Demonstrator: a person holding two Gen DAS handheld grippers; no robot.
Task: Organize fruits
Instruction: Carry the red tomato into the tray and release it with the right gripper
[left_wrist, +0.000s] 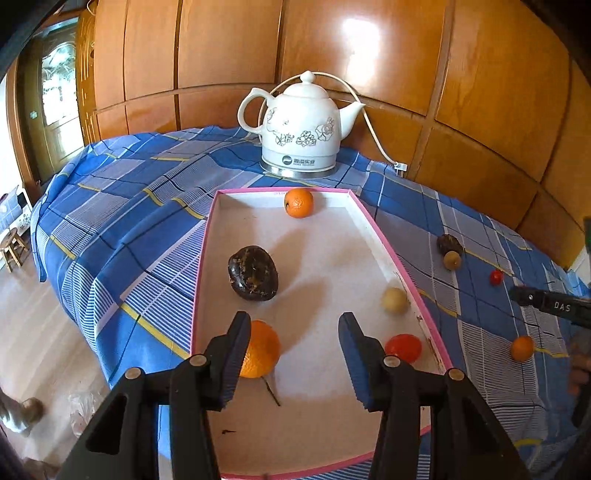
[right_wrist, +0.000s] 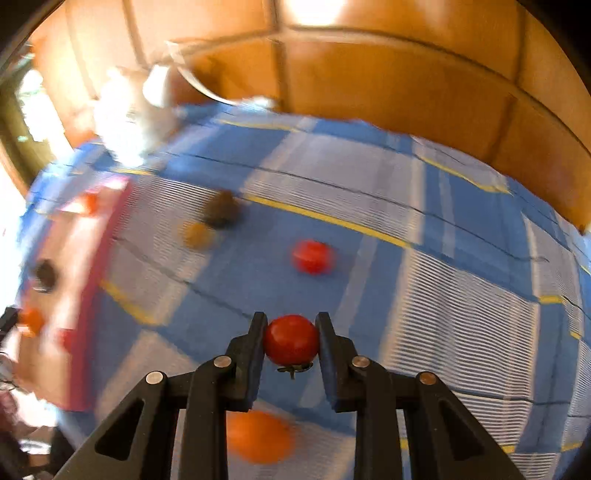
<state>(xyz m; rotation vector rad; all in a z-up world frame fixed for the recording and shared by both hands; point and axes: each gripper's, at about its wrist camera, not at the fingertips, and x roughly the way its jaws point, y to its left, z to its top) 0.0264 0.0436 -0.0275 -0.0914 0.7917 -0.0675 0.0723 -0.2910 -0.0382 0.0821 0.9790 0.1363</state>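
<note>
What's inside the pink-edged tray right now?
The tray holds two oranges, a dark fruit, a pale round fruit and a tomato. The left gripper hides its near end.

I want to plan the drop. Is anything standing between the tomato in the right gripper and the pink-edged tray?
Nothing visible does. The right gripper holds the tomato above bare tablecloth, and the stretch toward the tray on its left looks free. The orange lies below and nearer, off that line. This view is blurred.

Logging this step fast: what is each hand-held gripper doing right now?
Left hand-held gripper: open, empty, above the pink-rimmed white tray.
Right hand-held gripper: shut on a small round red tomato.
</note>
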